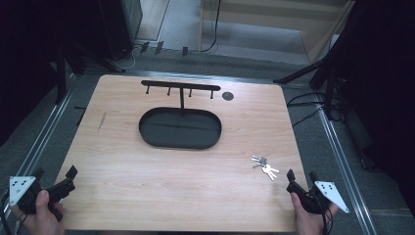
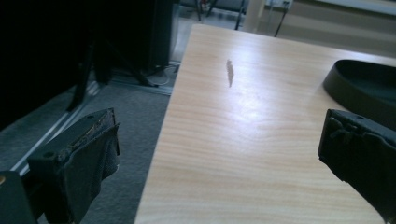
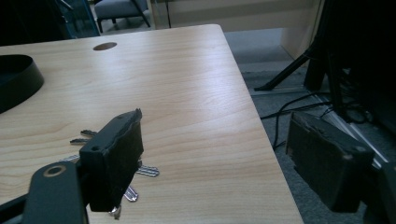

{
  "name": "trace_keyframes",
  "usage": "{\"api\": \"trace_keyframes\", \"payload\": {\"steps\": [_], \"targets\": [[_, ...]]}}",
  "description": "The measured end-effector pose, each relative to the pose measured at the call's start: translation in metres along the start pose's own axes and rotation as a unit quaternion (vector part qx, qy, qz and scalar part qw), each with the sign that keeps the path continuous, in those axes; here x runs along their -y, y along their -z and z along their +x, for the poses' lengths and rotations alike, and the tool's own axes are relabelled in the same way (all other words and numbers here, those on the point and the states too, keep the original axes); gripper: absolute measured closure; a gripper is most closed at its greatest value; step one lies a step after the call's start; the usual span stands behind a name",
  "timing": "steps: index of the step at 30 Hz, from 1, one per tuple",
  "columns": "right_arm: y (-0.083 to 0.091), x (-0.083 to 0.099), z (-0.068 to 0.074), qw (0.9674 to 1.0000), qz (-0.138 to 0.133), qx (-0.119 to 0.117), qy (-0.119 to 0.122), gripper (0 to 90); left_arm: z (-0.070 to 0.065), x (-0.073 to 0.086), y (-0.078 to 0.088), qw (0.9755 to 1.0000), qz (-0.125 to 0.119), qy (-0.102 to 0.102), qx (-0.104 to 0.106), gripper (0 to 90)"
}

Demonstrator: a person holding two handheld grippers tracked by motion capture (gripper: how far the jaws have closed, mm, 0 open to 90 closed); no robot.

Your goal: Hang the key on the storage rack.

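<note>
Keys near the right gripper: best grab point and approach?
Grip the keys at the ring end, where the bunch is thickest. They lie flat and fanned on the table, so come from above with the open right gripper, jaws straddling the bunch.

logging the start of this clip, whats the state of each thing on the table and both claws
keys: flat on the table near its right front, bunched on a ring, not held
key stand: upright in its tray, hooks bare
tray: flat on the table, nothing loose in it
left claw: open, holding nothing, at the left front edge
right claw: open, holding nothing, just short of the keys
</note>
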State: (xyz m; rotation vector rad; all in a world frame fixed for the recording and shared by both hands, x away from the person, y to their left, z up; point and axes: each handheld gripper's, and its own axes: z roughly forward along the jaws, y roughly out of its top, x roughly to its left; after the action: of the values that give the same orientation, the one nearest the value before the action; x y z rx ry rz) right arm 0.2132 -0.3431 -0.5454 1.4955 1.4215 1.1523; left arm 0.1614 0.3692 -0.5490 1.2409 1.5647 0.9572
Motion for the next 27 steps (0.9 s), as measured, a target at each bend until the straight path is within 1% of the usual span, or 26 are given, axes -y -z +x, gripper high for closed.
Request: {"api": "trace_keyframes", "payload": {"steps": [2,3,4,5,6,7,8,9,10,11,12,13,14,15,16,17,18,19,20,21,22,23,24,25,26,27], "targets": [[0.001,0.0,0.002,0.9999,0.0,0.011,0.005,21.9,-0.002,-0.001,-0.004,1.0,0.0,-0.004,0.008,0.0],[0.002,0.0,0.002,0.9998,-0.001,0.019,0.006,23.3,-0.004,-0.001,-0.007,0.9999,0.002,-0.011,0.012,0.0],[0.003,-0.001,0.002,0.9998,0.003,0.02,0.002,24.0,-0.005,0.0,-0.009,0.9998,0.003,-0.018,0.013,0.0],[0.003,-0.001,0.003,0.9998,0.007,0.019,0.002,24.7,-0.007,0.0,-0.01,0.9996,0.005,-0.025,0.012,0.0],[0.002,-0.002,0.004,0.9997,0.011,0.018,0.01,25.7,-0.009,0.001,-0.011,0.9995,0.001,-0.031,0.007,0.0],[0.002,-0.003,0.005,0.9994,0.02,0.017,0.024,25.9,-0.009,0.0,-0.01,0.9994,-0.001,-0.035,0.004,0.0],[0.001,-0.005,0.007,0.9991,0.027,0.012,0.029,26.1,-0.009,0.001,-0.009,0.9995,-0.004,-0.03,0.003,0.0],[0.001,-0.005,0.007,0.9991,0.027,0.012,0.029,26.1,-0.009,0.001,-0.009,0.9995,-0.004,-0.03,0.003,0.0],[0.0,-0.013,0.011,0.9985,0.04,-0.01,0.035,26.7,-0.005,0.002,-0.009,0.9999,-0.002,-0.007,-0.008,0.0],[-0.001,-0.017,0.013,0.998,0.049,-0.018,0.037,26.7,-0.003,0.002,-0.009,0.9999,-0.003,0.003,-0.012,0.0],[-0.002,-0.021,0.015,0.9972,0.057,-0.027,0.041,26.8,-0.003,0.001,-0.009,0.9998,-0.003,0.005,-0.018,0.0],[-0.003,-0.024,0.017,0.9961,0.064,-0.034,0.051,27.0,-0.003,0.001,-0.01,0.9997,-0.001,0.006,-0.024,0.0],[-0.005,-0.03,0.021,0.9933,0.08,-0.042,0.072,26.9,-0.004,0.001,-0.01,0.9996,-0.001,0.003,-0.027,0.0],[-0.005,-0.03,0.021,0.9933,0.08,-0.042,0.072,26.9,-0.004,0.001,-0.01,0.9996,-0.001,0.003,-0.027,0.0],[-0.01,-0.042,0.025,0.9846,0.123,-0.07,0.104,26.9,-0.005,0.001,-0.011,0.9995,-0.002,-0.003,-0.032,0.0],[-0.012,-0.046,0.027,0.9807,0.138,-0.076,0.116,27.0,-0.006,0.001,-0.011,0.9994,-0.004,-0.006,-0.034,0.0],[-0.014,-0.052,0.03,0.9756,0.154,-0.077,0.137,27.1,-0.006,0.001,-0.011,0.9994,-0.005,-0.009,-0.034,0.0],[-0.014,-0.052,0.03,0.9756,0.154,-0.077,0.137,27.1,-0.006,0.001,-0.011,0.9994,-0.005,-0.009,-0.034,0.0],[-0.018,-0.062,0.036,0.9657,0.176,-0.08,0.174,27.6,-0.008,0.003,-0.009,0.9992,-0.015,-0.017,-0.032,0.0],[-0.02,-0.067,0.038,0.9609,0.19,-0.088,0.181,28.0,-0.008,0.003,-0.009,0.9991,-0.017,-0.02,-0.033,0.0],[-0.021,-0.07,0.04,0.9578,0.197,-0.093,0.187,28.9,-0.009,0.003,-0.008,0.999,-0.019,-0.024,-0.033,0.0],[-0.024,-0.073,0.043,0.9529,0.209,-0.099,0.196,29.3,-0.009,0.003,-0.008,0.999,-0.019,-0.024,-0.033,0.0],[-0.029,-0.078,0.046,0.9449,0.23,-0.107,0.207,29.4,-0.012,0.003,-0.009,0.9987,-0.017,-0.034,-0.034,0.0],[-0.033,-0.08,0.048,0.9374,0.249,-0.117,0.214,29.9,-0.012,0.003,-0.009,0.9985,-0.016,-0.038,-0.035,0.0],[-0.037,-0.082,0.05,0.9316,0.265,-0.126,0.215,30.3,-0.014,0.003,-0.01,0.9982,-0.015,-0.043,-0.038,0.0],[-0.044,-0.084,0.052,0.9196,0.291,-0.14,0.224,31.6,-0.014,0.003,-0.01,0.9982,-0.015,-0.043,-0.038,0.0]]}}
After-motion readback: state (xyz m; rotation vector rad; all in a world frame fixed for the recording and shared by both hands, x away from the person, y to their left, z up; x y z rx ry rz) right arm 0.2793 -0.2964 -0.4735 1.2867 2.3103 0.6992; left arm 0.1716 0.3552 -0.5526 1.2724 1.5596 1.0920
